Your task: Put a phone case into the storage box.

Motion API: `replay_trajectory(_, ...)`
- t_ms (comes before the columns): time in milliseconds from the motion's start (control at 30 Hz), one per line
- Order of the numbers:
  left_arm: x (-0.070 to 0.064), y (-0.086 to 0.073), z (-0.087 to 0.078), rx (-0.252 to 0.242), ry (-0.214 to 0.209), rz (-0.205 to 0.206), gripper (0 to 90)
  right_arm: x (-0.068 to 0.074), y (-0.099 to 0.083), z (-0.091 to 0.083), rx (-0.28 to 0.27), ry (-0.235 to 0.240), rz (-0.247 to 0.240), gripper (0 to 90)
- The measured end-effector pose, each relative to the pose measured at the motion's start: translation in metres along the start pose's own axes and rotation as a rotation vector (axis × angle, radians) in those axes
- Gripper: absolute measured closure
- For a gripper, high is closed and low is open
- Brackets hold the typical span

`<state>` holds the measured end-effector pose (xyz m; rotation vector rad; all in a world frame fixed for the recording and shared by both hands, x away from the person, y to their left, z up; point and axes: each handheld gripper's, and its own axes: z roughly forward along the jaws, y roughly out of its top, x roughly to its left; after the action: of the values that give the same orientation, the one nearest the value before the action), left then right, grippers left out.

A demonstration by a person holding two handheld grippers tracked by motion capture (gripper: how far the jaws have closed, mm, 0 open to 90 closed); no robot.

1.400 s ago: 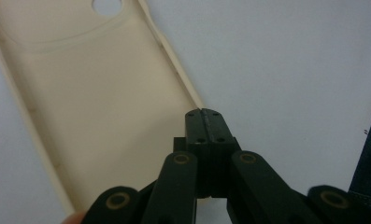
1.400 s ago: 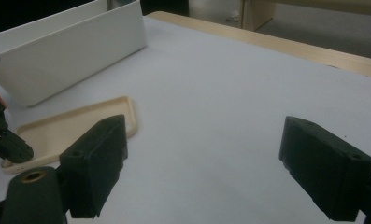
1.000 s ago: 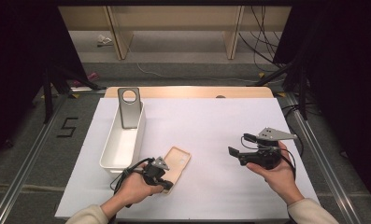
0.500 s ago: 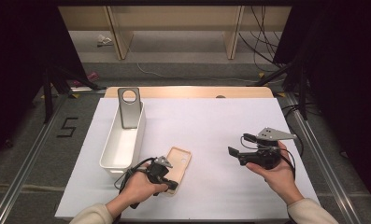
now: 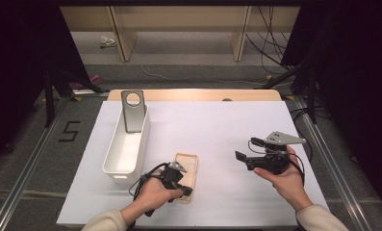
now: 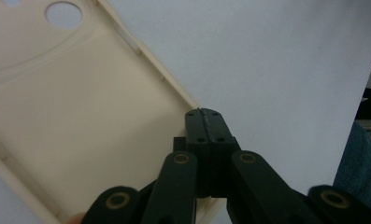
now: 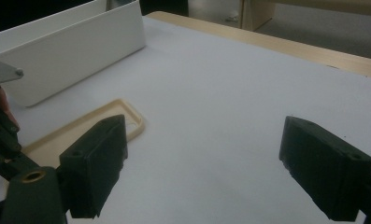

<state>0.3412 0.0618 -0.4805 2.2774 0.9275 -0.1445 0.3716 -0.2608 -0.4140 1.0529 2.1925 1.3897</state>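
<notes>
Item one, cream-coloured soft plastic phone case (image 5: 187,169): it lies flat on the white-covered table (image 5: 227,130), hollow side up, camera hole at its far end, at about 7 o'clock from the table's middle and just beside the near end of the bin. Our left hand-held gripper (image 6: 204,122) has its jaws pressed together on the case's near right rim, the thin wall pinched between them; we judge the rim was chosen because it is the one raised edge a flat case offers for lifting.

Item two, long white rectangular plastic bin (image 5: 126,144): it stands at 9 o'clock, long axis running away from us, near enough to serve as the likely drop place.

Item three, grey phone case with a round hole (image 5: 133,110): it leans upright at the bin's far end, at about 11 o'clock.

Item four, our right hand-held gripper (image 5: 241,158): held above the table at 4 o'clock, well apart from the case, jaws spread wide and empty, turned toward the case, in our reading waiting to assist.
</notes>
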Motion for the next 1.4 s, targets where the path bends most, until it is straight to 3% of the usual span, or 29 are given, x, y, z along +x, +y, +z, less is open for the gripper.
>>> replay_trajectory(267,-0.006,0.005,0.006,-0.013,0.009,-0.012,89.8,0.0,0.0,0.0,-0.001,-0.001,-0.001,16.1)
replay_trajectory(567,-0.007,0.006,0.008,-0.017,0.007,0.005,89.7,0.0,0.0,0.0,-0.002,0.0,0.0,16.1)
replay_trajectory(767,-0.01,0.008,-0.005,-0.018,0.041,0.129,81.6,0.0,0.0,-0.001,-0.001,0.0,-0.003,16.2)
replay_trajectory(867,-0.013,0.009,-0.015,-0.023,0.071,0.209,71.3,0.0,0.0,-0.001,0.0,0.0,-0.003,16.1)
replay_trajectory(1067,-0.017,0.01,-0.027,0.026,0.121,0.361,45.1,0.001,0.0,-0.001,0.001,-0.001,-0.004,16.2)
replay_trajectory(1300,-0.022,0.011,-0.03,0.09,0.161,0.486,24.2,0.0,0.0,-0.001,0.002,-0.001,-0.006,16.1)
replay_trajectory(1400,-0.025,0.01,-0.028,0.108,0.186,0.512,19.1,0.001,0.0,-0.001,0.003,-0.001,-0.006,16.2)
